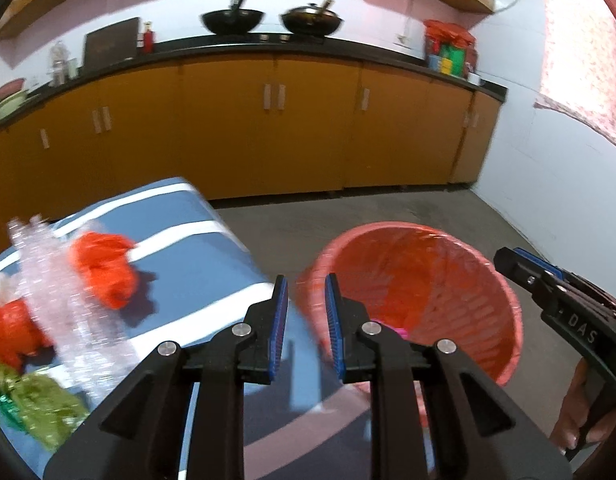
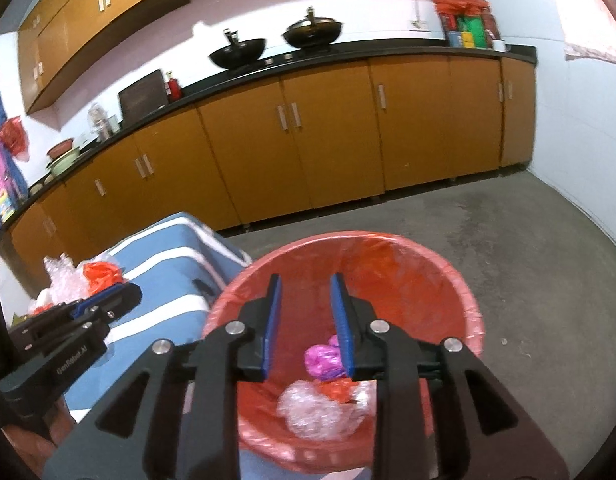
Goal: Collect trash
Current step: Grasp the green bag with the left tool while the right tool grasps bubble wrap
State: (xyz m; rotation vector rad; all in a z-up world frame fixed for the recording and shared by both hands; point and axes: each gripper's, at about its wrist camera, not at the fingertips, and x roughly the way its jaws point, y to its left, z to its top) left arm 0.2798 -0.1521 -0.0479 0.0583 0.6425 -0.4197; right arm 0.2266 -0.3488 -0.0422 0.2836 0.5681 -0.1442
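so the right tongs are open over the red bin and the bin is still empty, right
Not quite. The right tongs are open over the red bin, but the bin is not empty: the right wrist view shows a pink wad, clear plastic and a red scrap at the bottom.

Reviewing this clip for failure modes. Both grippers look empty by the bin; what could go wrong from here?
1. The bubble wrap overlaps the orange bag on the table; one grab may drag both.
2. The left gripper is near the bin rim; swinging back could tip it.
3. The right gripper hangs open over the bin, close to the left.
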